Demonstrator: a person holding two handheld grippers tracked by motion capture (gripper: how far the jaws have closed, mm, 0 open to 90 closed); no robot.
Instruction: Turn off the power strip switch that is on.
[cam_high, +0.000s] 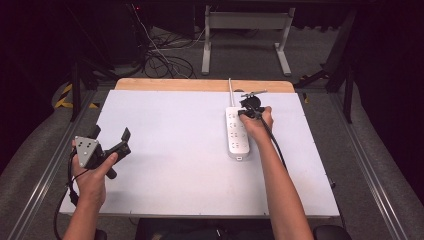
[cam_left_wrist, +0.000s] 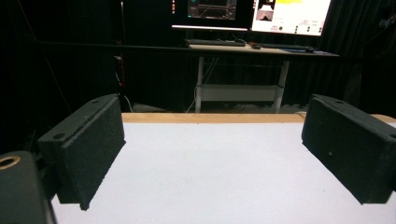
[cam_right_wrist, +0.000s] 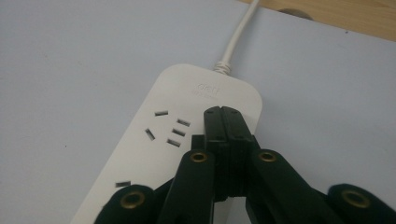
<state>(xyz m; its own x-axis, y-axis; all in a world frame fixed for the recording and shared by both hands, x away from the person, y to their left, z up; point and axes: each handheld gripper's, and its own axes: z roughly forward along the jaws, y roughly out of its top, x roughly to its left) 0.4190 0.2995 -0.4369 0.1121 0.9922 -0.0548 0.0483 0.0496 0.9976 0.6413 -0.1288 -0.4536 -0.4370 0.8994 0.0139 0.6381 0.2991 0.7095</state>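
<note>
A white power strip lies flat on the white table, right of the middle, its white cord running off the far edge. My right gripper is over the strip's far end, jaws pressed together with nothing seen between them. In the right gripper view the gripper's tips rest just above the power strip, beside a group of socket slots, and the cord leaves at the top. My left gripper is held at the table's left side, open. In the left gripper view its pads stand wide apart over bare table.
The table has a wooden strip along its far edge. Beyond it stand a white desk frame and loose cables on the floor. A desk with lit monitors faces the left gripper. Black posts flank the table.
</note>
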